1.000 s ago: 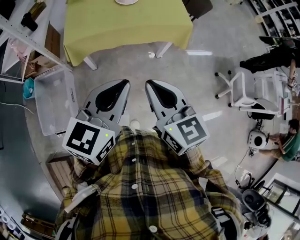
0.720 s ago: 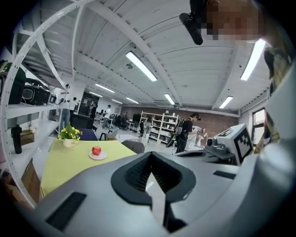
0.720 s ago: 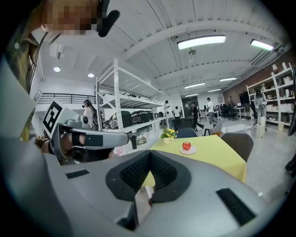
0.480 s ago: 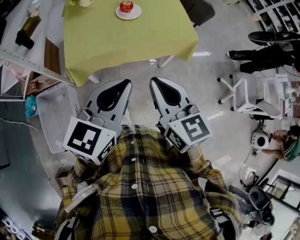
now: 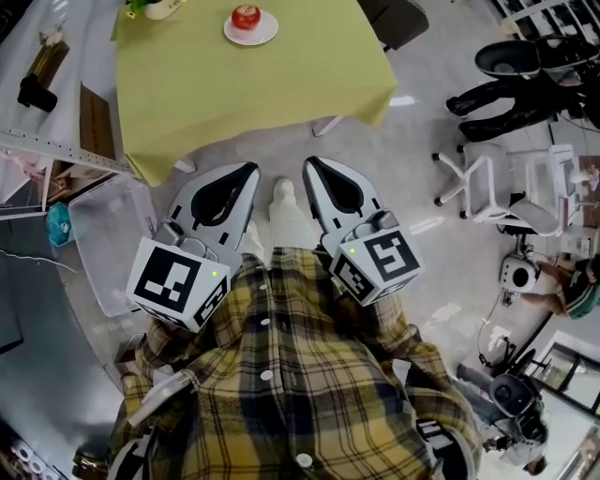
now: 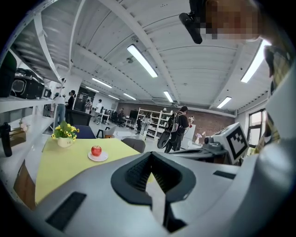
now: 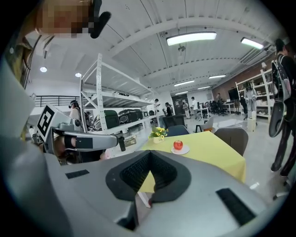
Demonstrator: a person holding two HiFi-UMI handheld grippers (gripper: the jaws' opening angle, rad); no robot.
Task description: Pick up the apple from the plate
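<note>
A red apple point(image 5: 246, 16) sits on a small white plate point(image 5: 265, 33) at the far end of a table with a yellow-green cloth point(image 5: 244, 84). The apple point(image 6: 96, 150) also shows in the left gripper view, and in the right gripper view the apple point(image 7: 178, 145) rests on its plate point(image 7: 185, 151). My left gripper point(image 5: 249, 171) and right gripper point(image 5: 310, 166) are held side by side over the floor, short of the table's near edge. Both are shut with nothing between the jaws.
A pot of yellow flowers point(image 6: 64, 133) stands on the table left of the plate. A clear plastic bin point(image 5: 103, 239) and white shelving point(image 5: 47, 103) lie to the left. A dark chair point(image 5: 398, 19) and a white swivel chair point(image 5: 487, 183) stand to the right. People stand far off point(image 6: 178, 127).
The table has come nearer in the head view, and the apple on its plate has come into sight. Both grippers keep their side-by-side pose, shut.
</note>
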